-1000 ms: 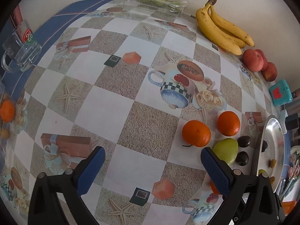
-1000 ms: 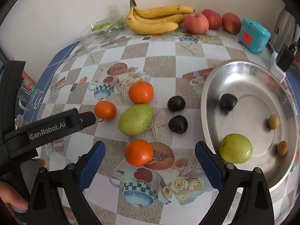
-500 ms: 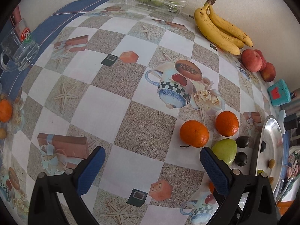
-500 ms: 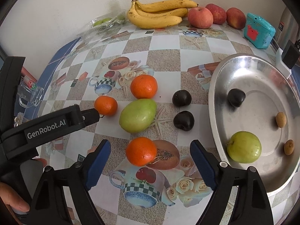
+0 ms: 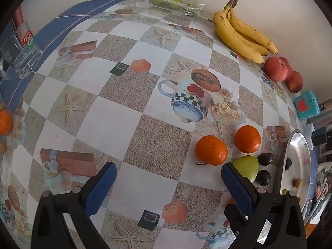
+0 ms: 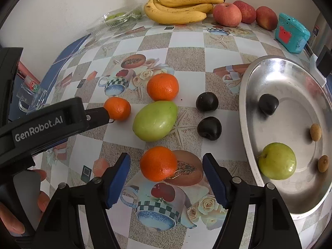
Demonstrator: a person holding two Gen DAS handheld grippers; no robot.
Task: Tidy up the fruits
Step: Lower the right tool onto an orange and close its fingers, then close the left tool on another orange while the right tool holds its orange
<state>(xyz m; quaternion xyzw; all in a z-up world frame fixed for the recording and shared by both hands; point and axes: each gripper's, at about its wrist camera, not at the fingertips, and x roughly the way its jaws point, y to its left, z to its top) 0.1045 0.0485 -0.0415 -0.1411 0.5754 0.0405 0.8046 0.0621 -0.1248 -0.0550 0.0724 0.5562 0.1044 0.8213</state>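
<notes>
Your right tongs (image 6: 166, 178) have just been closing, pads either side of the nearest orange (image 6: 158, 163) but not yet pressing it. Your left tongs (image 5: 168, 183) hang wide apart over bare desk (image 5: 116, 128), holding nothing. At twelve o'clock from that orange lies the green mango (image 6: 155, 120), with two more oranges beyond and two dark plums (image 6: 208, 115) at one o'clock. The metal tray (image 6: 247, 112) at three o'clock already holds a green apple (image 6: 277, 160), a plum and two small brown fruits. I judge you under halfway.
</notes>
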